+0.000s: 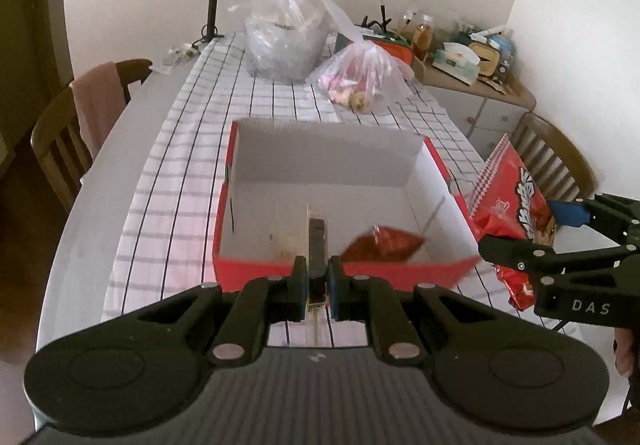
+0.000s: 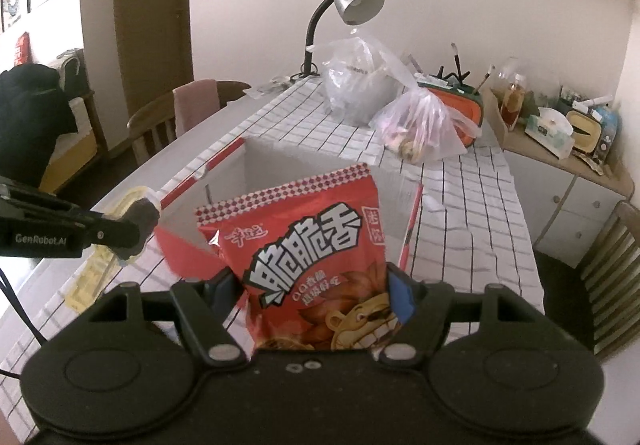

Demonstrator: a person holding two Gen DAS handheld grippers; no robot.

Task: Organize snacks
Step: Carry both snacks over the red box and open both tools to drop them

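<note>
While upright, red snack bag (image 2: 316, 257) fills right hand-held gripper (image 2: 316, 295).

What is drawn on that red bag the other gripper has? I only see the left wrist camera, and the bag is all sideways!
Observer: The right gripper clamps a red snack bag. Its front shows big white characters and a cartoon lion.
Operator: And what am I holding? It looks like a skinny line!
Observer: Seen side-on in the right wrist view, your left gripper pinches a flat, yellowish see-through packet.
Operator: Is there stuff way off to the left?
Observer: Yes, a dark garment is heaped there.
</note>
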